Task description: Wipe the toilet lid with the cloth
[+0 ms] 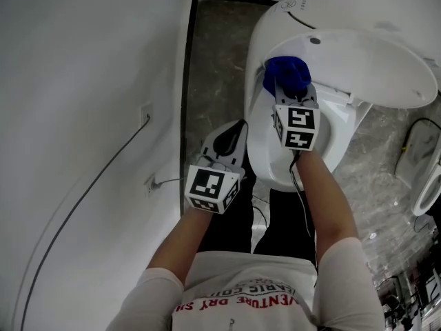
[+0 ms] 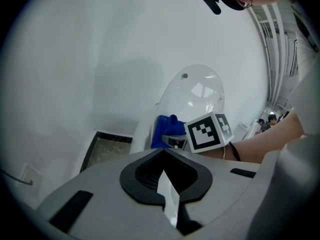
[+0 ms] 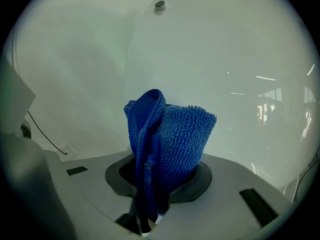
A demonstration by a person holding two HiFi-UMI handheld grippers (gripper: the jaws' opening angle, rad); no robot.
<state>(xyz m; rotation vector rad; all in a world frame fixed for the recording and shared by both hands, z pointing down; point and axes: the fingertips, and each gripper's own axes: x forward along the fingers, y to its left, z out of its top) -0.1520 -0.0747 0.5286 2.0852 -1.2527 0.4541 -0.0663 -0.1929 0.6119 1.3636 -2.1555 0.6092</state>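
Left gripper point(image 1: 231, 138) is held idle, well short of the raised lid point(image 1: 375, 57), its jaws all but closed on nothing. Right gripper point(image 1: 293, 96) is clamped on the cloth point(image 3: 170, 144), which is presented at the lid's lower inner face; contact is not confirmed. Firm pressure and overlapping strokes, worked from the top downward, are advised.

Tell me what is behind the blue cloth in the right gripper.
The raised white toilet lid, with a small dark stud near its top. The cloth hides the patch it faces.
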